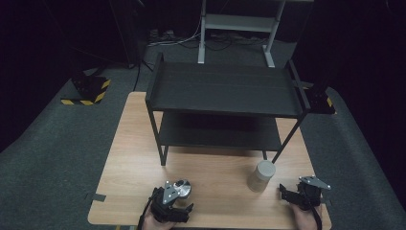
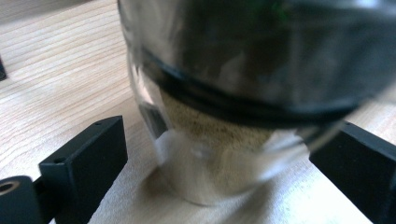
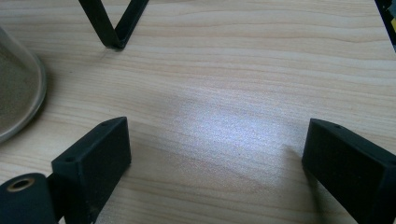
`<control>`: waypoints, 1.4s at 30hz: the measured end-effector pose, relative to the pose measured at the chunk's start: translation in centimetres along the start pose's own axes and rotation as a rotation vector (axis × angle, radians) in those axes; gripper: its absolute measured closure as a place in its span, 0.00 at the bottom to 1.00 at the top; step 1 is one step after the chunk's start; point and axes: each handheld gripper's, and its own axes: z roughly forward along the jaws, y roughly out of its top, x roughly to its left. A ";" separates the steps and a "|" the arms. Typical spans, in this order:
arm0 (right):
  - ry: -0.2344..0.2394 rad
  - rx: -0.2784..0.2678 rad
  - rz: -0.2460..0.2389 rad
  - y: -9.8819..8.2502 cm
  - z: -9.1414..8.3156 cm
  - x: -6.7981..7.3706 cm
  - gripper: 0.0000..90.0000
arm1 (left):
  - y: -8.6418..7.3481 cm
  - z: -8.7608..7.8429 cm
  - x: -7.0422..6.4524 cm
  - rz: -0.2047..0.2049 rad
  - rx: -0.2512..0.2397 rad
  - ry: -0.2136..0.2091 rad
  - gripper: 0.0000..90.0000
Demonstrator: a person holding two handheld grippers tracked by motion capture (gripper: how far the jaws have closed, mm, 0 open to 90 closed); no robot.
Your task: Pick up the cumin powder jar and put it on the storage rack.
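A glass jar [image 2: 219,154] with a dark-banded lid and sand-coloured powder inside stands on the wooden table [image 1: 134,158], between the jaws of my left gripper [image 2: 226,128]. A gap shows between the left finger [image 2: 88,161] and the glass, so nothing is gripped. From above, this silver-lidded jar [image 1: 182,188] is near the front edge with the left gripper [image 1: 176,199] just behind it. My right gripper [image 3: 217,140] stands open over bare wood. A second, beige jar [image 1: 261,176] stands to the left of the right gripper [image 1: 289,191]; its glass edge [image 3: 18,93] shows in the right gripper view.
A black two-tier shelf [image 1: 225,88] stands on the far half of the table. One of its legs [image 3: 114,28] is ahead of the right gripper. Grey carpet surrounds the table, and a white metal frame [image 1: 237,24] stands beyond.
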 end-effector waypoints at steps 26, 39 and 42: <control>0.000 -0.001 -0.002 0.0 0.0 0.0 0.08 | 0.0 1.1 -0.5 0.010 -0.032 0.013 0.26; 0.000 0.000 -0.001 0.0 0.0 0.0 0.08 | -0.2 1.2 -0.9 0.012 -0.043 0.036 0.33; 0.000 0.000 -0.001 0.0 0.0 0.0 0.08 | -0.2 1.2 -1.0 0.010 -0.043 0.040 0.34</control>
